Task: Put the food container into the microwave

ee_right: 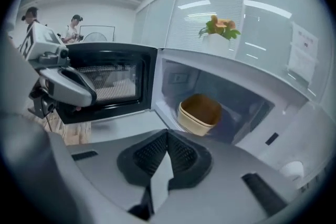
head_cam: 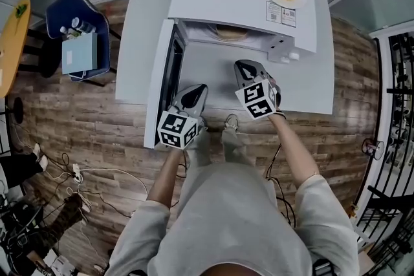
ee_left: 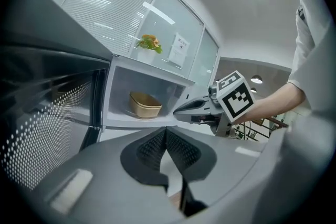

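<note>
Office-like lab room, glass partition walls (ee_right: 210, 13), loose cables (head_cam: 97, 172) on wood floor (head_cam: 90, 123), microwave (head_cam: 242, 6) on table (head_cam: 145, 29)

Head view overhead; both gripper views into microwave (head_cam: 213, 6)

Food container (head_cam: 229, 33) inside open microwave (head_cam: 194, 0); left hand-held gripper (head_cam: 196, 92), right hand-held gripper (head_cam: 246, 68) before opening

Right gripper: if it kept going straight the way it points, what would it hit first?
Probably the food container, sitting inside the open microwave. The right gripper, jaws shut, aims into the cavity roughly at it; depth is hard to judge, so the cavity floor could come first.
</note>
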